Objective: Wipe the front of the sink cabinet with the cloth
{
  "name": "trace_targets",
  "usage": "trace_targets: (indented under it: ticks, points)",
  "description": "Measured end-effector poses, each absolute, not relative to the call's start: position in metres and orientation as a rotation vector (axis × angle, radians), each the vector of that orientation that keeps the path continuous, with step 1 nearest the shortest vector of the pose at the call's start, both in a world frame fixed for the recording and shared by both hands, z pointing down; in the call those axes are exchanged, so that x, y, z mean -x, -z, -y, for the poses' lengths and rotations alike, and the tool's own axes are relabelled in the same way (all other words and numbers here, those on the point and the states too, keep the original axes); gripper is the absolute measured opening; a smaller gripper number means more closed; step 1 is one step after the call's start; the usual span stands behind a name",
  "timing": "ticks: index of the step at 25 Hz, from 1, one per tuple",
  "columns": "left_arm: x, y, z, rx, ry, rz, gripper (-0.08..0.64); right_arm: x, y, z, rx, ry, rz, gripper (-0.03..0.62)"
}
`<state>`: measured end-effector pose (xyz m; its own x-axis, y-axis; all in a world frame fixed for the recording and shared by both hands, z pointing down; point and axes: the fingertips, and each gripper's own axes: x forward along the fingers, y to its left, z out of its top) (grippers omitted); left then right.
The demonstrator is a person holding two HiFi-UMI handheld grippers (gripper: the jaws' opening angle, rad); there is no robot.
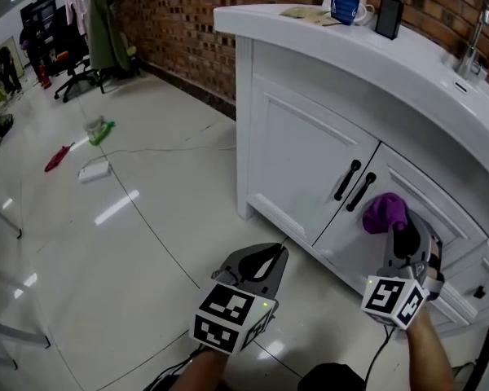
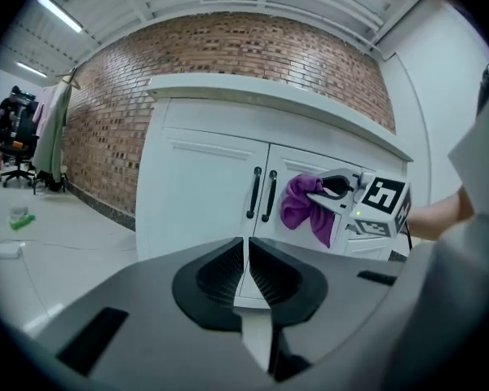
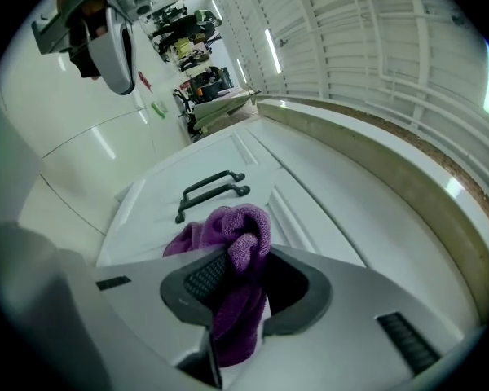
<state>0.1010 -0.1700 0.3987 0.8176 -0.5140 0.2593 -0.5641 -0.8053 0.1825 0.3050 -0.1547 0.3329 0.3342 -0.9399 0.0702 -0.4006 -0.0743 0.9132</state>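
A purple cloth (image 1: 385,212) is bunched in my right gripper (image 1: 401,230), which is shut on it and holds it against the right-hand door of the white sink cabinet (image 1: 297,149), just right of the two black door handles (image 1: 354,186). In the right gripper view the cloth (image 3: 235,261) hangs between the jaws, with the handles (image 3: 212,191) beyond it. My left gripper (image 1: 265,261) hovers low over the floor in front of the cabinet, shut and empty. From the left gripper view the closed jaws point at the cabinet doors (image 2: 220,194), and the cloth (image 2: 308,206) shows to the right.
On the countertop (image 1: 367,51) stand a blue mug (image 1: 346,8), a dark box (image 1: 389,16) and a tap (image 1: 474,43). A brick wall (image 1: 187,23) runs behind. Small items and a cable (image 1: 94,169) lie on the glossy floor at left, near office chairs (image 1: 73,63).
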Motion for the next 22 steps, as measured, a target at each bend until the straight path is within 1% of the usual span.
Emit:
trace_targets:
  ticks: [5,8,13,19,22]
  points:
    - [-0.08,-0.407,0.189,-2.803,-0.304,0.924,0.025,-0.257,-0.305,0.178,-1.637,0.903,1.248,0.094]
    - [-0.073,-0.398,0.195,-2.785,-0.223,0.947,0.025,-0.229,-0.308,0.199,-1.58,0.937,1.258,0.094]
    - [-0.064,-0.392,0.2,-2.757,-0.152,0.937,0.025,-0.202,-0.315,0.247,-1.481,0.886,1.247,0.094]
    - [-0.046,-0.39,0.218,-2.715,-0.054,0.924,0.025,-0.175,-0.334,0.311,-1.342,0.691,1.272,0.094]
    - [-0.036,-0.387,0.227,-2.703,-0.007,0.928,0.025,-0.166,-0.337,0.338,-1.321,0.66,1.277,0.094]
